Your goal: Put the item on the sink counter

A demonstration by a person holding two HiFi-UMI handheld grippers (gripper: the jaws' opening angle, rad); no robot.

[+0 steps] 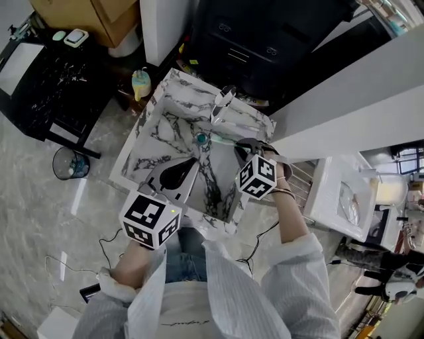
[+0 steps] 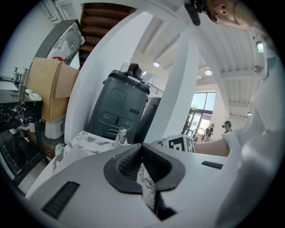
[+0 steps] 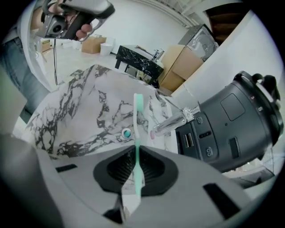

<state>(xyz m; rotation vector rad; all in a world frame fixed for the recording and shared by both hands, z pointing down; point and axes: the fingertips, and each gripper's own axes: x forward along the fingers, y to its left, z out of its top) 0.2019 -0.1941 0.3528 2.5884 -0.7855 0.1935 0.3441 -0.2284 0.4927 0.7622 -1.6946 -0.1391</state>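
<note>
The marble sink counter [image 1: 154, 118] holds a basin with a chrome faucet [image 1: 222, 104] at its far rim and a teal drain [image 1: 201, 138]. My right gripper [image 1: 242, 147] hovers over the basin's right side, shut on a thin mint-green toothbrush [image 1: 221, 140]. In the right gripper view the toothbrush [image 3: 137, 129] sticks straight out from my right gripper [image 3: 136, 153], its head toward the faucet [image 3: 173, 122] and above the drain [image 3: 127, 133]. My left gripper [image 1: 192, 164] hangs over the basin's near side, and its tips [image 2: 142, 151] are shut with nothing between them.
A dark grey machine [image 1: 265, 40] stands behind the sink. A white partition [image 1: 351, 93] runs along the right, with a white cabinet [image 1: 334, 195] below it. Left are a black table [image 1: 46, 79], a cardboard box [image 1: 86, 16], a yellow bottle [image 1: 140, 82] and a bin [image 1: 69, 163].
</note>
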